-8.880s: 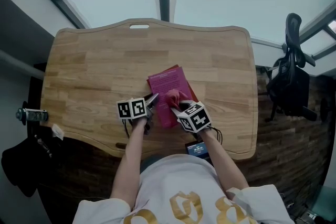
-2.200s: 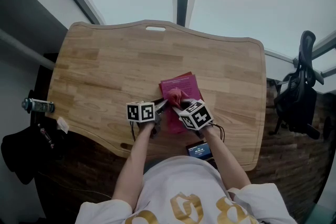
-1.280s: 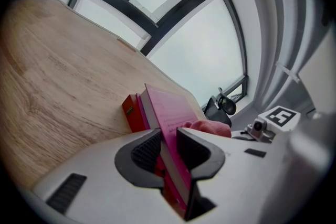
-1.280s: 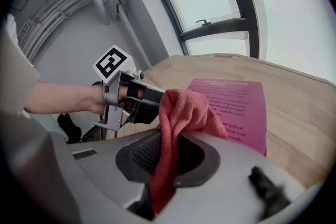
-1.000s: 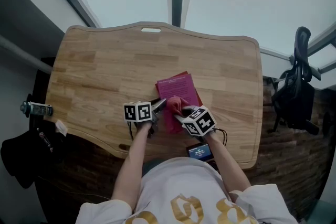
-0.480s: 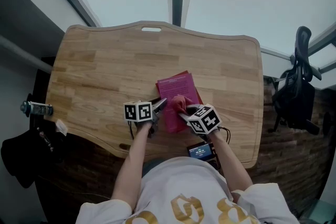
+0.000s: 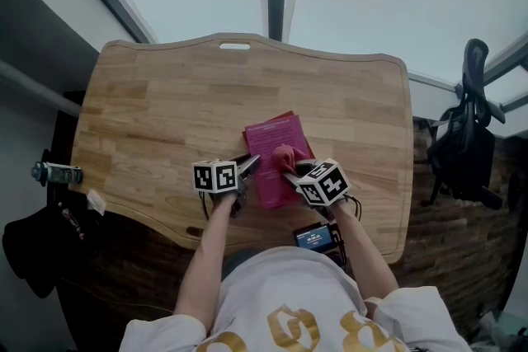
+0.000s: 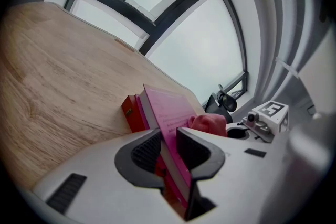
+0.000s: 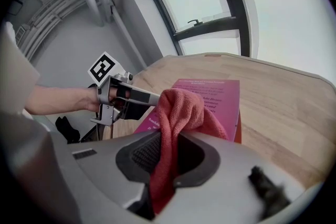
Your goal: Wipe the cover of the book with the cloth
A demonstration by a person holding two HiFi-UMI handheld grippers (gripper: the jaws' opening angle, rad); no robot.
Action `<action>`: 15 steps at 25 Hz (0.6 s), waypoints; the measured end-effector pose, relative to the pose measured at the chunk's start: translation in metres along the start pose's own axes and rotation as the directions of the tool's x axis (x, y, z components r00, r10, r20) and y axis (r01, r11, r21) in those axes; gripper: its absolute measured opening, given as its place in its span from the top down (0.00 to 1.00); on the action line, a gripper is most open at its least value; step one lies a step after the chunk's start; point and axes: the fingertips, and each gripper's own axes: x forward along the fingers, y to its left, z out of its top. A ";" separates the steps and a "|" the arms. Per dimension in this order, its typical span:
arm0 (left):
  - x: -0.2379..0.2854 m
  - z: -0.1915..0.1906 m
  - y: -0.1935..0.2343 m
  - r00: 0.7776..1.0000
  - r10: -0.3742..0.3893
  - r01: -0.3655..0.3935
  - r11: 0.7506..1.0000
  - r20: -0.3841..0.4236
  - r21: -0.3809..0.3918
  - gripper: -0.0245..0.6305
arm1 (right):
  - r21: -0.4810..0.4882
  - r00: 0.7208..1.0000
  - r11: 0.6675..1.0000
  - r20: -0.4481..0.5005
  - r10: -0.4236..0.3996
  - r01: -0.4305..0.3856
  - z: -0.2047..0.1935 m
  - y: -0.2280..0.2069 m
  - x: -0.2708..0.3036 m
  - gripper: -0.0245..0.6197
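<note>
Book (image 7: 277,136): pink cover up, lying on the wooden table (image 7: 157,107) near the front edge, a little right of the middle.
Under the book: a red thing (image 8: 130,112), flat like a second book, showing past the book's far left corner.
Cloth (image 9: 178,110): red-pink and bunched up, heaped on the near part of the cover towards its right side.
Left gripper (image 8: 169,145): jaws closed on the book's near left edge, one on the cover side and one on the other side, with the pages between them.
Right gripper (image 9: 167,153): jaws clamped on the cloth; a fold hangs down between them and the rest bulges ahead of the tips onto the cover.
Grippers: close together but apart, one at each near side of the book.
Person: bare forearms reach in from below; white shirt with gold print.
Around: a small lit screen (image 7: 313,237) at the table's front edge below the right gripper, a dark chair (image 7: 462,140) off to the right, a bottle (image 7: 51,173) off to the left, and windows beyond the table.
</note>
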 end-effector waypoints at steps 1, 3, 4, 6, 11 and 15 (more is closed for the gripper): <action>0.000 0.000 0.000 1.000 0.001 -0.001 1.000 -0.002 0.002 0.81 | -0.001 1.000 1.000 0.000 -0.002 0.002 0.001 -0.001 0.000 0.85; 0.000 0.000 0.000 1.000 0.005 -0.005 1.000 -0.006 0.001 0.81 | -0.006 1.000 1.000 -0.001 -0.009 0.009 0.004 -0.005 0.001 0.85; 0.000 0.000 0.000 1.000 0.008 -0.008 1.000 -0.008 0.000 0.81 | -0.010 1.000 1.000 -0.002 -0.012 0.012 0.006 -0.007 0.002 0.85; 0.000 0.001 0.000 1.000 0.012 -0.012 1.000 -0.014 0.001 0.81 | -0.017 1.000 1.000 -0.003 -0.021 0.021 0.011 -0.011 0.003 0.85; 0.001 0.000 0.000 1.000 0.018 -0.018 1.000 -0.026 0.005 0.81 | -0.029 0.999 0.999 0.002 -0.033 0.033 0.023 -0.021 0.007 0.85; 0.001 0.000 0.000 0.999 0.021 -0.021 1.000 -0.034 0.006 0.81 | -0.042 1.000 0.999 0.001 -0.031 0.031 0.032 -0.026 0.012 0.85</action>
